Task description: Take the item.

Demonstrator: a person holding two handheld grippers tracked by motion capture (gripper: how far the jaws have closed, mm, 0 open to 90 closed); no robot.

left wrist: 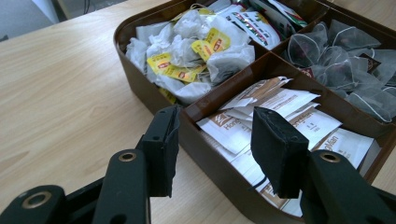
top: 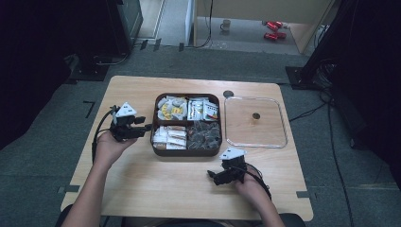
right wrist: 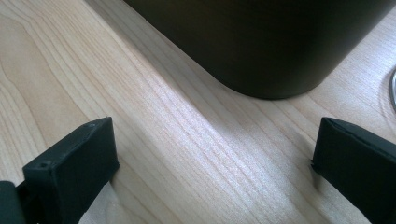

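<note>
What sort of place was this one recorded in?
Probably a lab or office set up for recording: a lone wooden table on grey carpet, cables trailing over the floor, dark equipment stands at the sides. The person holds both grippers by a tea-bag box.

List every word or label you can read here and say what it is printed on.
"Hong..." on a white sachet, the rest cut off.
"...ghan" on another white sachet, partly covered.
Yellow tea bag tags: red logo, too blurred to read.
Striped packets: print too small to read.
</note>
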